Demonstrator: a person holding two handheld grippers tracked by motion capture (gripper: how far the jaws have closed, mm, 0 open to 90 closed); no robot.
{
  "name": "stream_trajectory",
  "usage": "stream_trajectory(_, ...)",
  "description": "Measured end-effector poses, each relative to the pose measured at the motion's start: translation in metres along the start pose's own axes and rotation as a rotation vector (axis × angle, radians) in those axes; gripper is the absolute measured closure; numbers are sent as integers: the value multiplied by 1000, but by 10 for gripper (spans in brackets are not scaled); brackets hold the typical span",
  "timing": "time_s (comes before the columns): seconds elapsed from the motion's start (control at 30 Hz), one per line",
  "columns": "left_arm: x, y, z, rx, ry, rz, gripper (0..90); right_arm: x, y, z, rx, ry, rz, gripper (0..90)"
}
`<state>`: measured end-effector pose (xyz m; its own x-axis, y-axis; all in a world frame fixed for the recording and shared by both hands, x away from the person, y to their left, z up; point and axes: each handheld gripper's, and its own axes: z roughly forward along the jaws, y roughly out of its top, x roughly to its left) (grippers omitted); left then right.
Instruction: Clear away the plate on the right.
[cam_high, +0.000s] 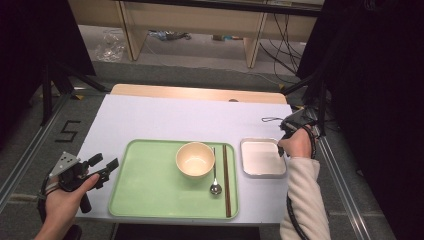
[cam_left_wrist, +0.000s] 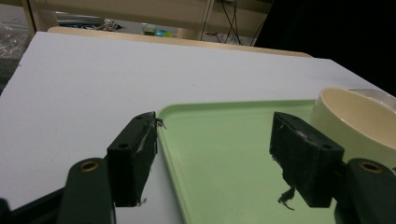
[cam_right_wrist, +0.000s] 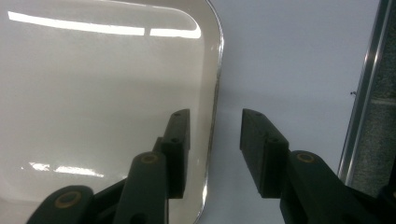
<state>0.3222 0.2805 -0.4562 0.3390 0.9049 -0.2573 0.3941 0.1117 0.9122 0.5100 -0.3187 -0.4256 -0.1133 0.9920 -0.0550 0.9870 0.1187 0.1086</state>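
A green tray (cam_high: 150, 185) lies on the white table and carries a cream bowl (cam_high: 195, 159), a metal spoon (cam_high: 215, 180) and dark chopsticks (cam_high: 226, 180). Right of it sits a square white plate (cam_high: 260, 160). My right gripper (cam_high: 281, 148) is at the plate's right rim. In the right gripper view it (cam_right_wrist: 215, 126) is open, one jaw over the plate (cam_right_wrist: 93, 93) and the other outside the rim. My left gripper (cam_high: 107, 162) hovers open at the tray's left edge. Its jaws (cam_left_wrist: 215, 140) straddle the tray's rim (cam_left_wrist: 224, 154), with the bowl (cam_left_wrist: 355, 126) off to the right.
The white tabletop (cam_high: 175, 117) stretches bare behind the tray, with a wooden edge (cam_high: 200, 92) at the back. A thin black cord (cam_high: 272, 120) lies near the far right corner. A metal rail (cam_right_wrist: 369, 93) runs along the table's right side.
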Motion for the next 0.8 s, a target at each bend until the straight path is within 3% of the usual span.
stream_trajectory(0.03,0,0,0,1,0,0,320,2,0,0,15,2,24,661)
stream_trajectory(0.07,0,0,0,0,1,-1,320,-2,0,1,16,-4,-29,671)
stream_trajectory(0.1,0,0,0,0,1,-2,320,-2,0,3,-10,-1,-38,676)
stream_trajectory(0.13,0,0,0,-1,1,-3,320,-1,0,4,7,3,-15,685)
stream_trajectory(0.17,0,0,0,-1,1,-3,320,-1,0,6,5,0,-32,697)
stream_trajectory(0.2,0,0,0,-2,0,-3,320,4,0,5,50,1,35,704)
stream_trajectory(0.23,0,0,0,-1,0,-1,320,-3,0,9,20,0,-60,710)
stream_trajectory(0.27,0,0,0,-1,-1,0,320,0,1,10,27,10,-8,717)
stream_trajectory(0.3,0,0,0,-1,-1,-1,320,-3,0,12,29,10,-54,728)
stream_trajectory(0.33,0,0,0,-1,-1,-1,320,-2,-1,14,20,13,-26,737)
stream_trajectory(0.4,0,0,0,-1,0,-3,321,-2,-1,16,11,26,-18,747)
stream_trajectory(0.43,0,0,0,0,0,-2,320,-2,0,15,45,38,4,750)
stream_trajectory(0.47,0,0,0,1,0,-2,320,-4,0,17,29,39,-21,754)
stream_trajectory(0.6,0,0,0,0,0,-2,320,-3,0,20,28,43,-18,782)
stream_trajectory(0.67,0,0,0,0,0,-2,320,2,0,19,64,55,38,793)
stream_trajectory(0.7,0,0,0,0,-1,-3,320,2,0,19,68,51,28,801)
stream_trajectory(0.73,0,0,0,0,-2,-3,320,-2,0,21,45,49,-27,803)
stream_trajectory(0.8,0,0,0,0,-3,-1,320,-2,1,20,49,50,-17,808)
